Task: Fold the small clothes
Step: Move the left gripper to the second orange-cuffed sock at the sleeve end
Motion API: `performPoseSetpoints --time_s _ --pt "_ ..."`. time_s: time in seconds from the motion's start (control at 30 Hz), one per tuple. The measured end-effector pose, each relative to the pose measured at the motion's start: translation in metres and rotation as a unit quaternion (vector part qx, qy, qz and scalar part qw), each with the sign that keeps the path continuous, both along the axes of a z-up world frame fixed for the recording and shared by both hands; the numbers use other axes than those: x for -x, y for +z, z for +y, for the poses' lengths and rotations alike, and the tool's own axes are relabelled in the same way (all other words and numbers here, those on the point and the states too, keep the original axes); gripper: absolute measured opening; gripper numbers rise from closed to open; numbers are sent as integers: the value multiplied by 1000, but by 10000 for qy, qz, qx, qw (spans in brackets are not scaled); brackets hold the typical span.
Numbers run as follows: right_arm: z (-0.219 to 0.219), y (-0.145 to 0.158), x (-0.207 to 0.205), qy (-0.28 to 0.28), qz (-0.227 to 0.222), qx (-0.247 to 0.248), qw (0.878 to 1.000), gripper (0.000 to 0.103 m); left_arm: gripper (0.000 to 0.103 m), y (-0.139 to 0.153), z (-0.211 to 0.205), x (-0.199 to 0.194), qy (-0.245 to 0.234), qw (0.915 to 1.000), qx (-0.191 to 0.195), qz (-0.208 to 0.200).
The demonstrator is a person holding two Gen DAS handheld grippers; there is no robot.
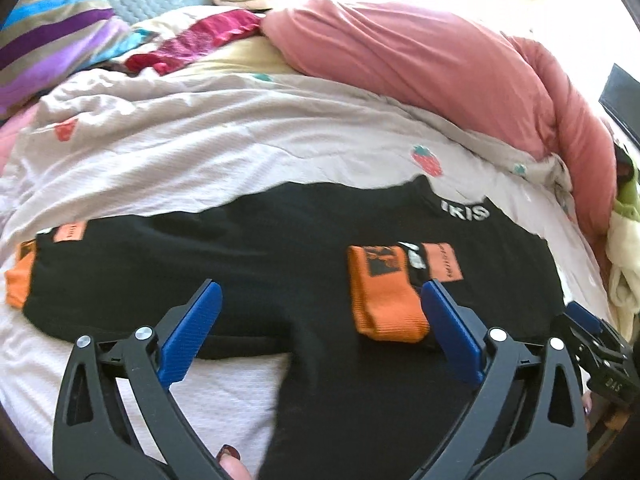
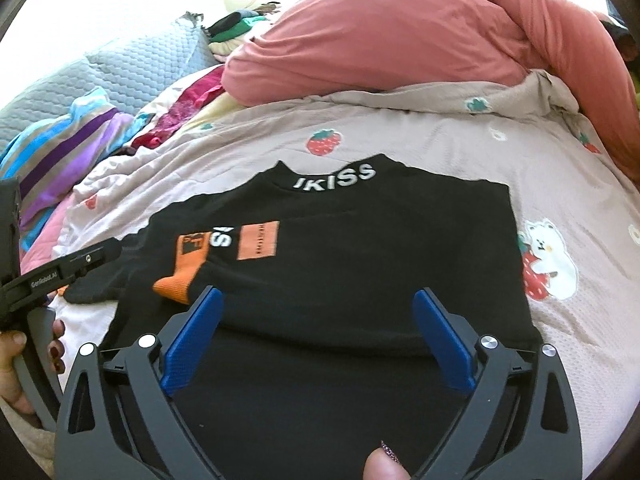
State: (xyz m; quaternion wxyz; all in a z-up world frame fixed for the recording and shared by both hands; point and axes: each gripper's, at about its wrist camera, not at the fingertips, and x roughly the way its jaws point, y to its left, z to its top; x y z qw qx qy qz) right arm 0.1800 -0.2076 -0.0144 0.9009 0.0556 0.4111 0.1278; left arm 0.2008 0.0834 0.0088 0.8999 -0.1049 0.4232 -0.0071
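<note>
With both my left gripper (image 1: 320,312) and right gripper (image 2: 318,320) spread empty over the black top (image 2: 360,248) at lower centre, I'd next pinch the unfolded orange-cuffed sleeve (image 1: 20,280) at far left and fold it squarely inward.

Bright daylight from the top of both frames, blown out to white along the upper edge. Strong fisheye bending, dark corners outside the round lens rim. Black garment (image 2: 340,264) nearly detailless, folds lost in shadow. Slight softness throughout; pink duvet (image 1: 420,64) smeared toward the edge.
</note>
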Motion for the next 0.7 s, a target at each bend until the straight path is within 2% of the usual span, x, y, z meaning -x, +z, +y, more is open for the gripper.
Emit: performPoseSetpoints --time_s 0.47,0.7 --pt "66 17 0 672 -158 70 9976 96 93 1 64 24 849 9963 -134 30" --pt "101 24 0 989 -223 81 9948 96 93 1 98 37 1386 9902 -153 41"
